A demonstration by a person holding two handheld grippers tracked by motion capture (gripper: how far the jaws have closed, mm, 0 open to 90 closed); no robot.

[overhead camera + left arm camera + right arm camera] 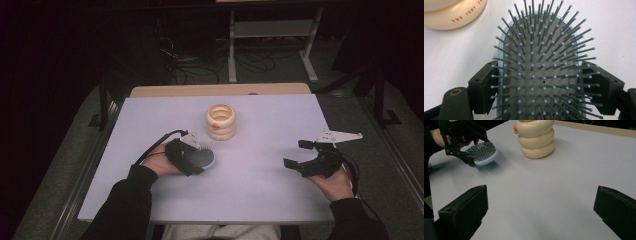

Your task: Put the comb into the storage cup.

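Observation:
A light blue hairbrush (202, 158) with grey bristles is held just above the table at centre left, bristles up. My left gripper (196, 159) is shut on it, its jaws pressing both sides of the brush head (539, 75). The right gripper view shows the same brush (482, 152) in that left gripper (472, 157), far off at upper left. My right gripper (295, 154) is open at the table's right side, nothing between its jaws (540, 215). A cream ribbed container (221, 121) with an orange spot stands behind the brush.
The cream container (536, 138) stands at the table's back centre, close beyond the brush; its base (454, 15) bears red lettering. The white table (250, 200) has bare surface between the two grippers and along the front. A wooden strip (220, 90) runs along the far edge.

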